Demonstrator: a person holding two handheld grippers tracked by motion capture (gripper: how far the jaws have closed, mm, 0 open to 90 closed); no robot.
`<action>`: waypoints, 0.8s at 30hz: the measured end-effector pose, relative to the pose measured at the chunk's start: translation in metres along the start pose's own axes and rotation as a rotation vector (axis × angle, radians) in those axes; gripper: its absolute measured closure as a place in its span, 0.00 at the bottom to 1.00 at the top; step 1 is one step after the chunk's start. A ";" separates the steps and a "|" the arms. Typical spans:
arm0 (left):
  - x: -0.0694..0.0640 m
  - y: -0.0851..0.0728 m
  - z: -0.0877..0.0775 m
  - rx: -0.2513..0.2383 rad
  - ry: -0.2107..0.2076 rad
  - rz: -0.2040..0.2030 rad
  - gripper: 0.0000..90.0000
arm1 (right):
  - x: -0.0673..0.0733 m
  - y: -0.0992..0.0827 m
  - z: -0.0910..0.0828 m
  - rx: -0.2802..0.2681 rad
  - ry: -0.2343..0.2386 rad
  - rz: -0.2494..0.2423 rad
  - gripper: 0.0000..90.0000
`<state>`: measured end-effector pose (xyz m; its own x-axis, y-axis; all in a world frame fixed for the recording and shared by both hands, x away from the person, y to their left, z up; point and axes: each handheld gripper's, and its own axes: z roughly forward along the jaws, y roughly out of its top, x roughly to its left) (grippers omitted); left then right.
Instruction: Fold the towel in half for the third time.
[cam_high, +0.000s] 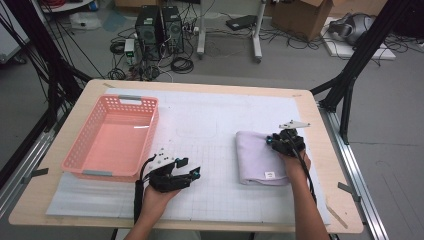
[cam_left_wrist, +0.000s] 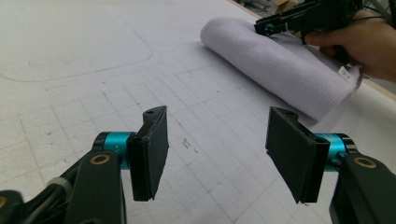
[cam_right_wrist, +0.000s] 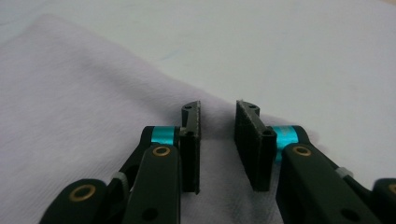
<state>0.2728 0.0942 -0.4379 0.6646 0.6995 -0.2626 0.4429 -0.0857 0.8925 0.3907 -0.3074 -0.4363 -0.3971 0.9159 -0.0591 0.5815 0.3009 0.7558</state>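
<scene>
A light wooden table (cam_high: 320, 165) with rounded corners carries a white gridded mat (cam_high: 220, 190) that covers most of its top. On the mat's left part sits a pink plastic basket (cam_high: 80, 155) with slotted walls; on its right part lies a folded pale lilac towel (cam_high: 257, 157), a small label at its near edge.

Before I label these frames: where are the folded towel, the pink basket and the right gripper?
folded towel (cam_high: 257, 157), high view, middle of its top.
pink basket (cam_high: 152, 131), high view, right wall.
right gripper (cam_right_wrist: 217, 126), right gripper view, between its fingertips.
</scene>
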 end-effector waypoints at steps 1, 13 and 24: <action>0.000 0.000 0.000 -0.001 -0.001 -0.003 0.44 | -0.001 0.001 0.000 -0.001 -0.041 0.022 0.78; 0.001 0.001 -0.003 -0.017 -0.005 -0.006 0.43 | -0.004 -0.036 -0.072 -0.110 0.185 0.052 0.66; 0.001 0.003 -0.004 -0.045 -0.025 -0.019 0.42 | 0.010 -0.098 -0.110 -0.064 0.225 -0.107 0.79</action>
<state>0.2728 0.0973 -0.4344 0.6712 0.6827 -0.2887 0.4286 -0.0397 0.9026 0.2515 -0.3573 -0.4390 -0.6064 0.7951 0.0001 0.4845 0.3694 0.7930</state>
